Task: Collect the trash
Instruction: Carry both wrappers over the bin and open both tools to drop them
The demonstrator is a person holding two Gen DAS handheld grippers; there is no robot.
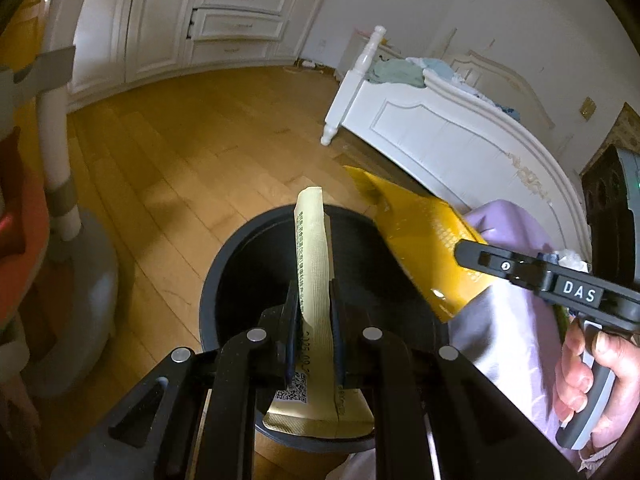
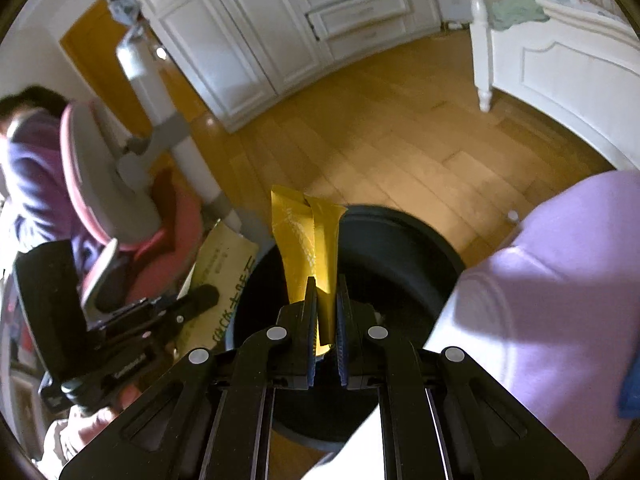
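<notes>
A black round trash bin stands on the wooden floor, also in the right wrist view. My left gripper is shut on a pale gold sachet wrapper with printed text and a QR code, held upright over the bin's opening. It also shows in the right wrist view. My right gripper is shut on a yellow-gold wrapper, held over the bin. That wrapper and the right gripper also show at right in the left wrist view.
A white bed frame with clothes on it stands to the right. White cabinets line the far wall. A pink and grey chair stands at left. The person's purple-clad leg is beside the bin.
</notes>
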